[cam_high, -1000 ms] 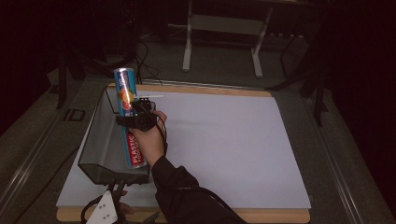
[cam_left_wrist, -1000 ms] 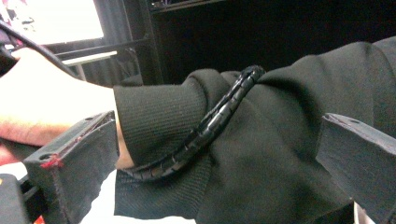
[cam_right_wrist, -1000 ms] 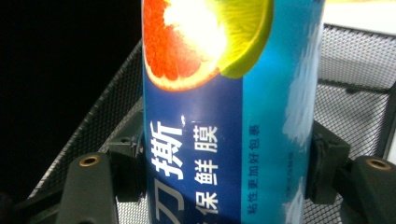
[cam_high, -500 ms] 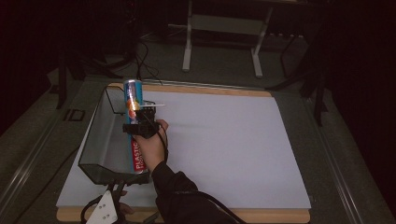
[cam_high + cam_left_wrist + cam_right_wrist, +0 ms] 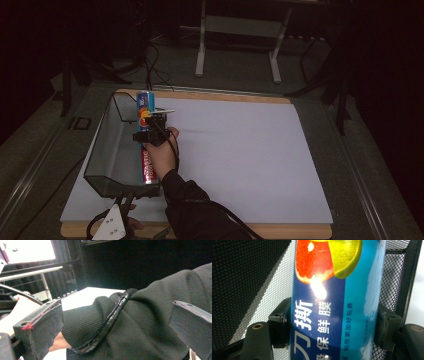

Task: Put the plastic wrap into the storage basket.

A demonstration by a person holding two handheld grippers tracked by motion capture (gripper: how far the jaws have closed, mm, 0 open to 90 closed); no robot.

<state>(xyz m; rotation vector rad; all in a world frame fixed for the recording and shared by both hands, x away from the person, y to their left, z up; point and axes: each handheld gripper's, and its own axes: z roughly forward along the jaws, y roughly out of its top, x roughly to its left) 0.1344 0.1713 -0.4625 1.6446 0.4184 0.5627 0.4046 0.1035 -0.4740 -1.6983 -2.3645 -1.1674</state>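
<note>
Right tongs [image 5: 332, 332] astride blue tube [image 5: 337, 300]

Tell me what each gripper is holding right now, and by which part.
The right gripper clasps the blue can across its printed side wall, over the mesh basket; its jaws have just been opening. The left gripper holds nothing.

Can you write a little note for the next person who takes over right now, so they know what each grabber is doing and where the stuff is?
Right gripper: jaws on both sides of the blue can, upright in the far end of the mesh basket. The jaws have just been opening, so take it as nearly let go.
Left gripper: at the near table edge, jaws open on nothing, facing the person's dark sleeve.
Done: the can is inside the basket, beside a red box marked PLASTIC.
Left: probably open fully and lift the right gripper out of the basket.
</note>
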